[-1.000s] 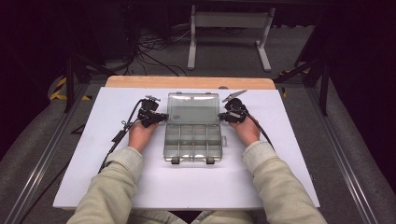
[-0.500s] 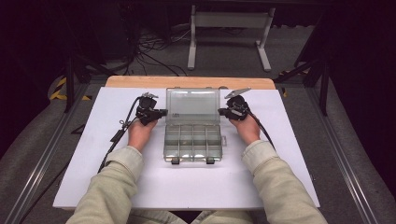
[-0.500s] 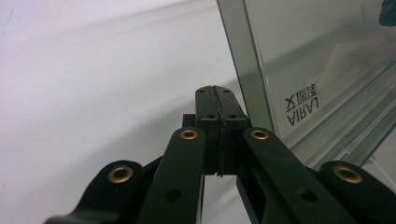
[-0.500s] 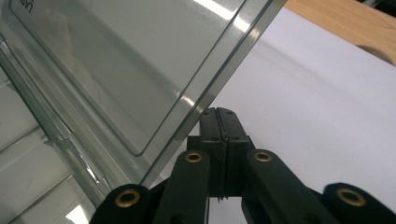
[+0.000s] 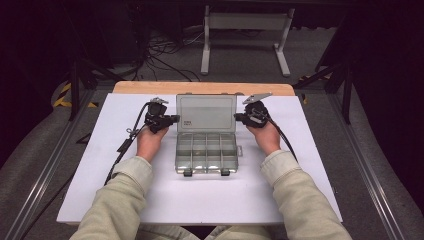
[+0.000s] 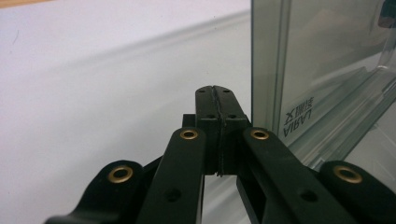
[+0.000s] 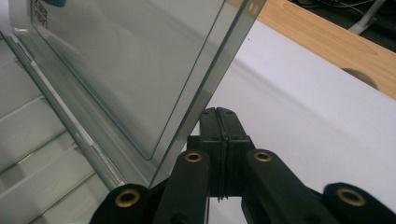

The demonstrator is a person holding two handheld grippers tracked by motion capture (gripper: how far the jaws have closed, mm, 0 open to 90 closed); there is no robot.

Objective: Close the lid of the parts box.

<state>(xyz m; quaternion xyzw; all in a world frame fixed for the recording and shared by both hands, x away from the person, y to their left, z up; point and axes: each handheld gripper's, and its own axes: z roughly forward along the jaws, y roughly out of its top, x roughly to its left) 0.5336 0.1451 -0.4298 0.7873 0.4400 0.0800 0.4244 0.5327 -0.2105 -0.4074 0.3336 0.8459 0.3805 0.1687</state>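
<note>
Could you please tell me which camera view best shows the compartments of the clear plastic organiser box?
The high view: the clear plastic organiser box lies open, its divided tray fully visible. The right gripper view catches the raised lid and a few compartments at the edge; the left gripper view shows mainly the lid.

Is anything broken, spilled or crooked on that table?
Nothing stands out. The clear organiser box sits square on the white board, its lid standing open, its compartments apparently empty. The left gripper and right gripper, both shut, sit beside the lid's two edges.

Clear glossy plastic box [image 5: 206, 145]; matt white sheet [image 5: 100, 170]; bare wood table edge [image 5: 200, 88]
</note>
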